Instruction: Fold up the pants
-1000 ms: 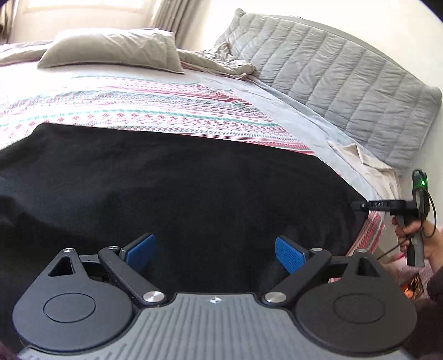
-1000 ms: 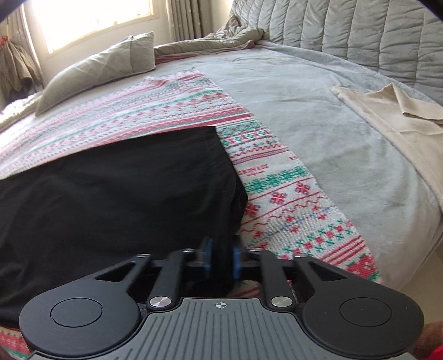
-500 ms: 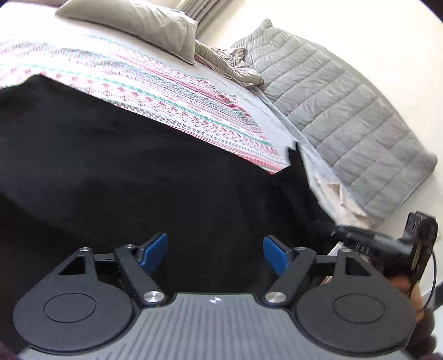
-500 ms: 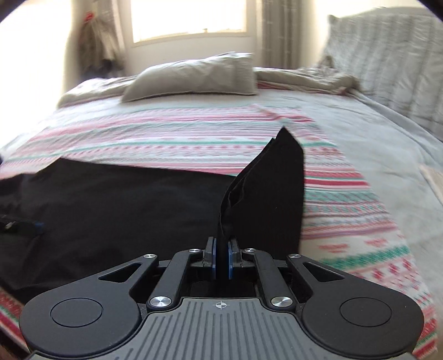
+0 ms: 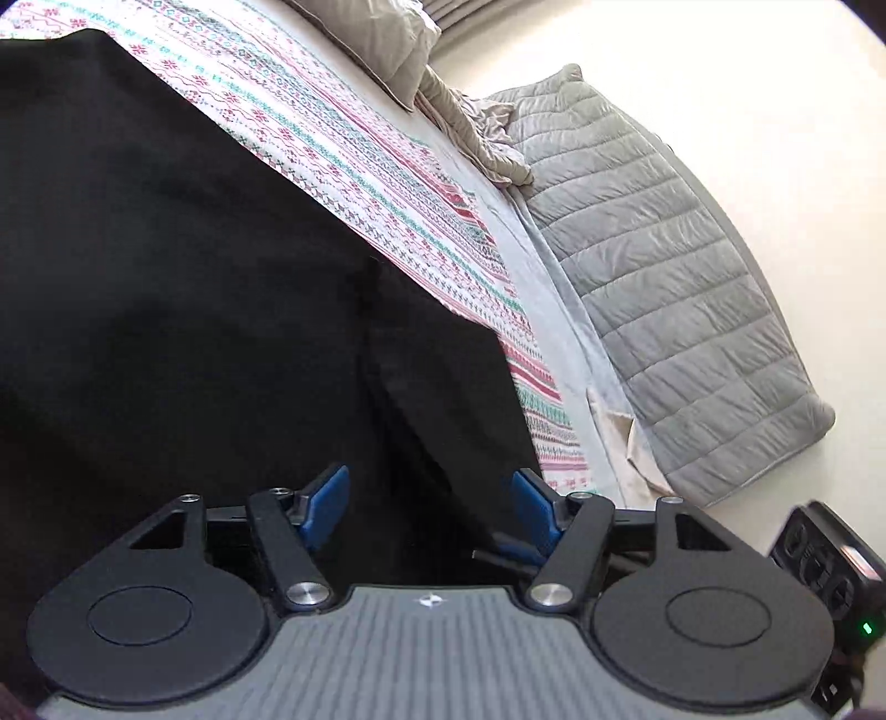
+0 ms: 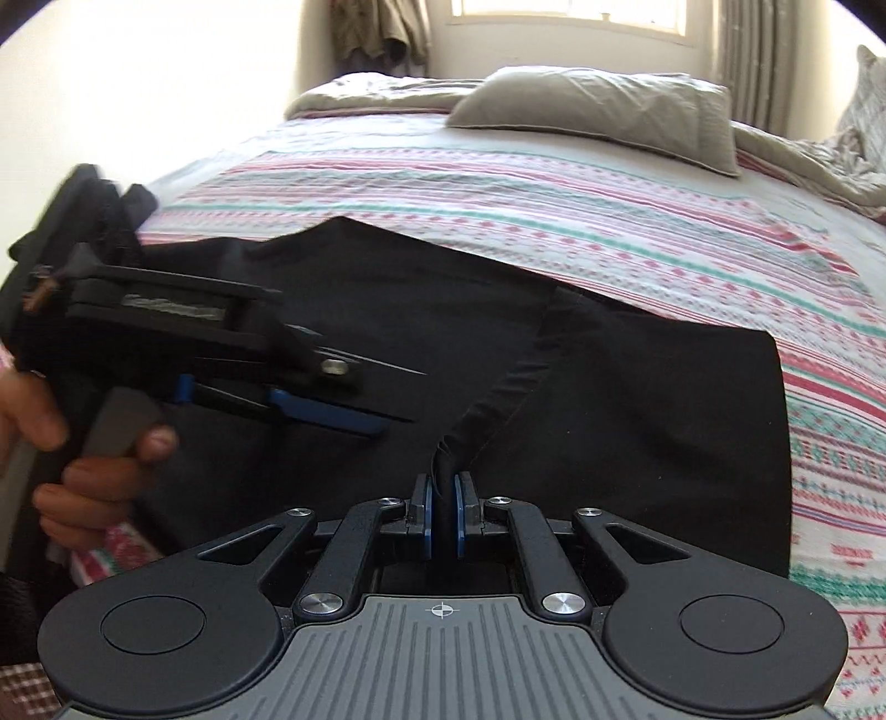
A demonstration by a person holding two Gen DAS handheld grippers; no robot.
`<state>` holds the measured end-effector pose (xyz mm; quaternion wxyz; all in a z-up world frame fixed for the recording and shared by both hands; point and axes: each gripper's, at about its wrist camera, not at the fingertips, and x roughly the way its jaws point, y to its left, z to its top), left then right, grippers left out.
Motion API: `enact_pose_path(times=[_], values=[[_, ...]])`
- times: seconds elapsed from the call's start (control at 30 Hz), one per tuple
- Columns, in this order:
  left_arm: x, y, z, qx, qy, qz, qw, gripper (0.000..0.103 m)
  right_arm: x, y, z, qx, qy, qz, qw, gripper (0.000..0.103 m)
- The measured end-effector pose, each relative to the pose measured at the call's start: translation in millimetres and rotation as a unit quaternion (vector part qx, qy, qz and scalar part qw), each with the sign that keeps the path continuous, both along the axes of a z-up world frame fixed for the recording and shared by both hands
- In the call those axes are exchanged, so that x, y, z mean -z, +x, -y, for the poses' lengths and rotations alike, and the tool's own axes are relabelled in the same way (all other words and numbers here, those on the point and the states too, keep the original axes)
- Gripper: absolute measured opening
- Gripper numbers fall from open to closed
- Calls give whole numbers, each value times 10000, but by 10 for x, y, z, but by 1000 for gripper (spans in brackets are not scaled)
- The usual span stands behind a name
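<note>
Step in hand: carrying one end of the black pants (image 6: 637, 421) over onto the rest — a fold across the length, by my reading. The right tongs (image 6: 441, 512) are clenched on a bunched hem. The left tongs (image 5: 429, 507) are closing, nothing pressed between the pads, cloth lying beneath. Next move calls for laying the held end flat, edges matched. The pants lie on the striped blanket (image 6: 526, 188) on the bed — dark, limp, creased at the fold.

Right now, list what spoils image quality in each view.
Right wrist view: window blown out to white, left hand-held gripper motion-blurred. Left wrist view: black pants show almost no detail, wall overexposed. Both views: fisheye bends the bed's edges.
</note>
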<state>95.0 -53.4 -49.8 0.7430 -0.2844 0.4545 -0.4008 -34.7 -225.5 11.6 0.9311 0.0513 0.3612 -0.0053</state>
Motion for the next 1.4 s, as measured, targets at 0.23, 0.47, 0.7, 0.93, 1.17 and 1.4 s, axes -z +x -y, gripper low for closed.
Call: enact_pose_path(times=[0.23,0.47,0.7,0.93,1.17,1.4], values=[[36,62,48,-359,20,-97,9993,58,-93,-11,-173,-346,274,150,9989,8],[-68,38,161,-593,1110,470,9909,14,-68,0,-213,-543,366,56,9978,14],[-386,-48,48,-661,2310,1337,9615,14,-144,-55,-109,-349,337,414,9980,58],[-448,-33,-283,-822,2642,1429,9503,14,-61,145,-123,-1,-15,209,9998,63],[-517,-58,-641,-1196,2870,1555,9376,14,-27,265,-256,-44,-206,282,9994,80],[-554,-92,-1098,-1564,3052,1513,9271,14,-27,421,-437,-289,-202,210,9992,84]])
